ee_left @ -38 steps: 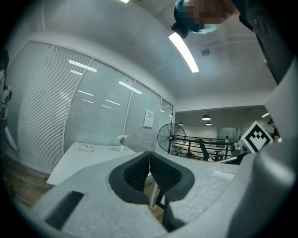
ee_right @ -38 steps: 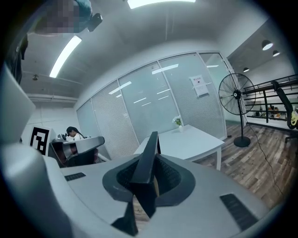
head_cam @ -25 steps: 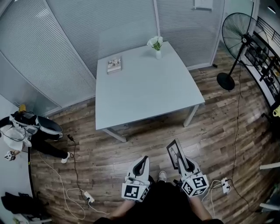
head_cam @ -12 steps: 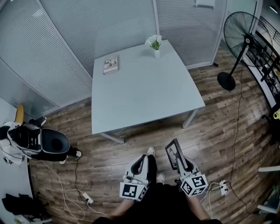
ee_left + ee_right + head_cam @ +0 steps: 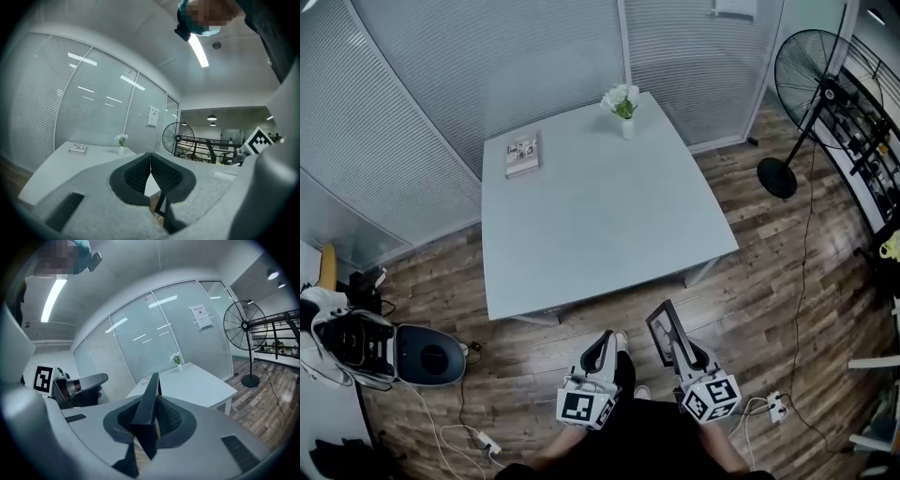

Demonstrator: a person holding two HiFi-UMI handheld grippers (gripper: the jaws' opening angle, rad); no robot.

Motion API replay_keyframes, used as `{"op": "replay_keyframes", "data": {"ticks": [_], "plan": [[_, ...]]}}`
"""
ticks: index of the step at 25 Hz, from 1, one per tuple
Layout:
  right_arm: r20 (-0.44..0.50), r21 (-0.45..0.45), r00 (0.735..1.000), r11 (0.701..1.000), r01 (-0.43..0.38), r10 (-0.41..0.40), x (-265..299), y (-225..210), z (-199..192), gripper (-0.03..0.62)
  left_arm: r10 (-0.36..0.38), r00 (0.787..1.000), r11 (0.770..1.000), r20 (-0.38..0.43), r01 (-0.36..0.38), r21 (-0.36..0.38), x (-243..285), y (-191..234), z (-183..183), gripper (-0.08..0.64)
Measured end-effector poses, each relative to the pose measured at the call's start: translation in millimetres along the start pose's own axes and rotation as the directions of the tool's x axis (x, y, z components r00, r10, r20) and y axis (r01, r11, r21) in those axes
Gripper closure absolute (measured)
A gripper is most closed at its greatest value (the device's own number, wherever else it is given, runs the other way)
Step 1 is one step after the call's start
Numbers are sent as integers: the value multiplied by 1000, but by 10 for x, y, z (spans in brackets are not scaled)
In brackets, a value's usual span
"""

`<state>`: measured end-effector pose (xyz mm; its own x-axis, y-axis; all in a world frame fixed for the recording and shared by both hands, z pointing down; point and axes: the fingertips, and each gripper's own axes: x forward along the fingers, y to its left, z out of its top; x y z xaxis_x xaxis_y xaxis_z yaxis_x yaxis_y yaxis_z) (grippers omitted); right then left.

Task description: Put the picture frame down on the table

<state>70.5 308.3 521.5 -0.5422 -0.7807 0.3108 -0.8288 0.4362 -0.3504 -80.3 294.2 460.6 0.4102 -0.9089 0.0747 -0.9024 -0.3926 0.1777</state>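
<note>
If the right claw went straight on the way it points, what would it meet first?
Likely the near edge of the table, only floor between; the picture frame in the right claw would touch first. Depth unclear.

book (image 5: pixel 522 155) and flower vase (image 5: pixel 623 101) on far side of table (image 5: pixel 600 225); fan (image 5: pixel 814 86) right of it; picture frame (image 5: pixel 659 334) before it
</note>
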Motion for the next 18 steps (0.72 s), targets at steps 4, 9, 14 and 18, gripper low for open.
{"op": "replay_keyframes", "data": {"ticks": [4,9,14,18], "plan": [[-8,-3,1000,1000,11,-11,419,-16,246,532,-19,1000,1000,1,19,-12,363,327,143,543],[2,19,999,999,42,-42,839,-10,455,532,-65,998,998,3,65,-19,738,674,259,543],[-4,12,998,998,68,-68,1217,-5,654,532,-112,994,994,18,112,-13,1066,963,386,543],[14,11,996,996,84,-84,1471,4,780,532,-121,993,993,9,121,-10,1256,1242,310,543]]}}
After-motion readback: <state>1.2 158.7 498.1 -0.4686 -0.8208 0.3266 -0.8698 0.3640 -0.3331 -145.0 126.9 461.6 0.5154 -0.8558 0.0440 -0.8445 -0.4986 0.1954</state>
